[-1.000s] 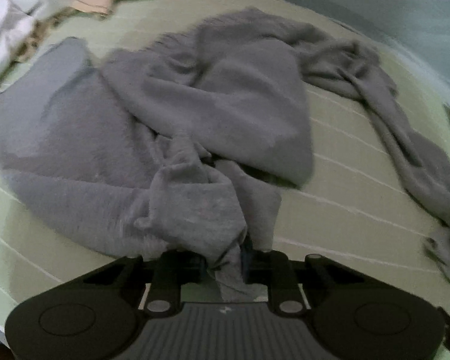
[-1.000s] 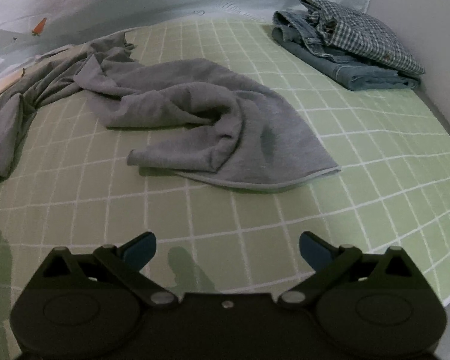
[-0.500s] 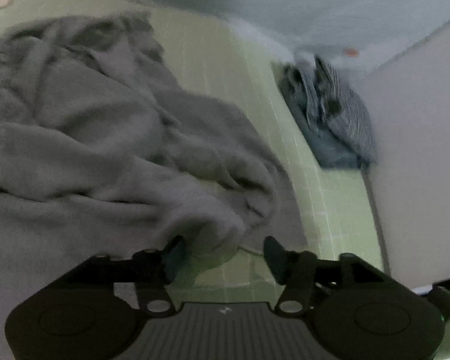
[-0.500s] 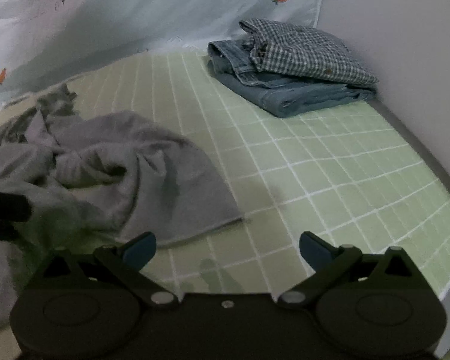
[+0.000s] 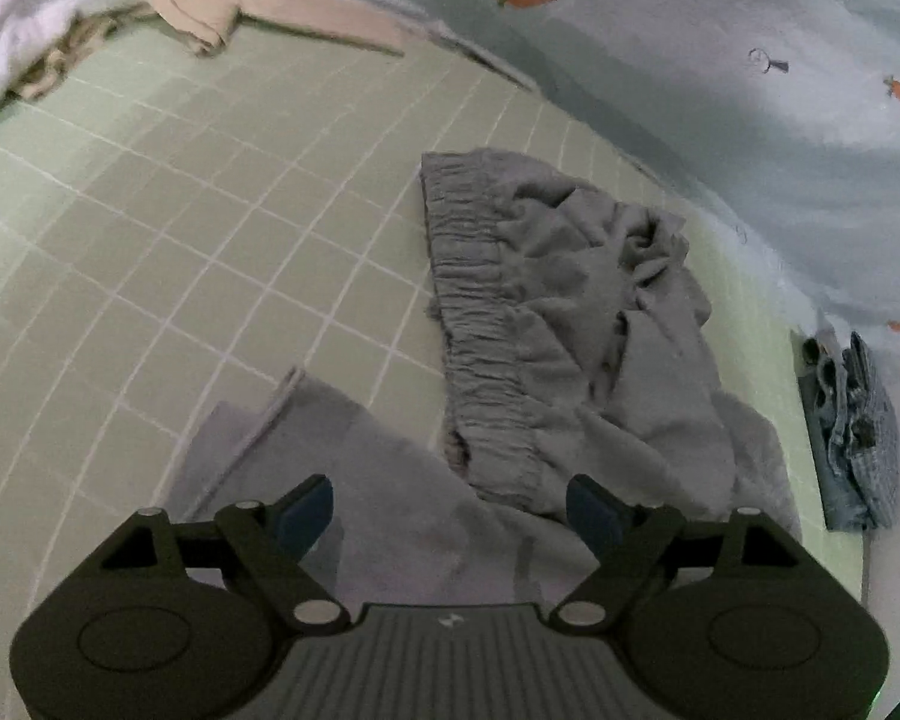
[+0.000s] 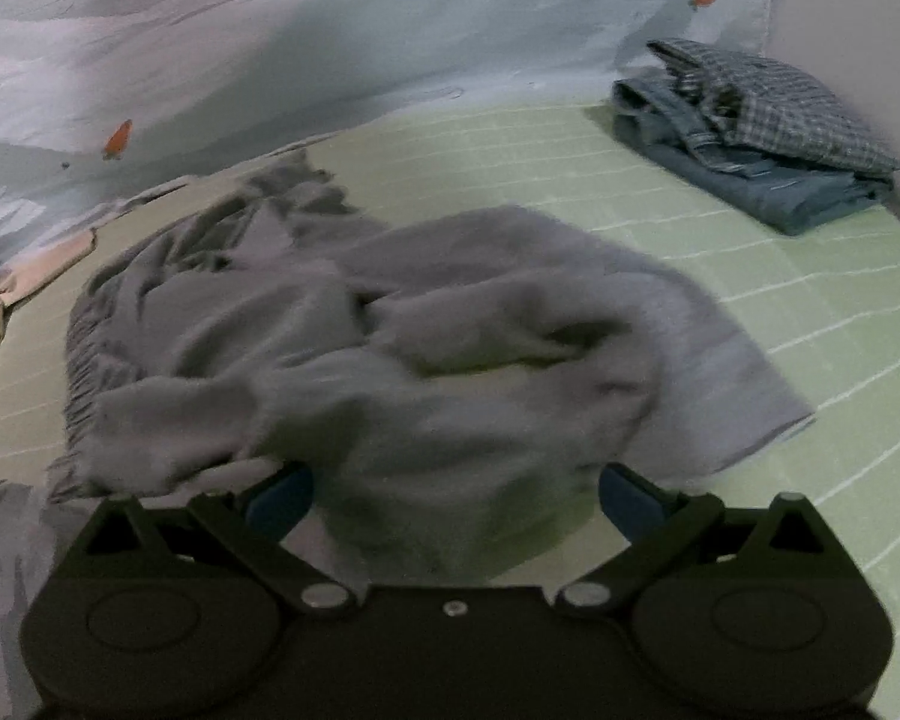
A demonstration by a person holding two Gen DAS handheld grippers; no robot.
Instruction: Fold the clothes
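Grey sweatpants [image 5: 546, 324] lie crumpled on the green checked bed sheet [image 5: 168, 222], the gathered waistband [image 5: 480, 348] facing left. A flat leg end lies under my left gripper [image 5: 450, 513], which is open and empty just above the cloth. In the right wrist view the same grey sweatpants [image 6: 426, 336] are bunched in a heap right in front of my right gripper [image 6: 456, 495], which is open with cloth between its spread fingers, not clamped.
A folded stack of jeans and a checked shirt [image 6: 762, 132] sits at the far right by the wall, also in the left wrist view [image 5: 852, 432]. A beige garment [image 5: 210, 6] and a pale carrot-print quilt [image 6: 270, 42] lie at the back.
My left gripper has let go of the grey cloth and opened wide, swinging its view. My right gripper moved in over the heap of sweatpants, staying open.
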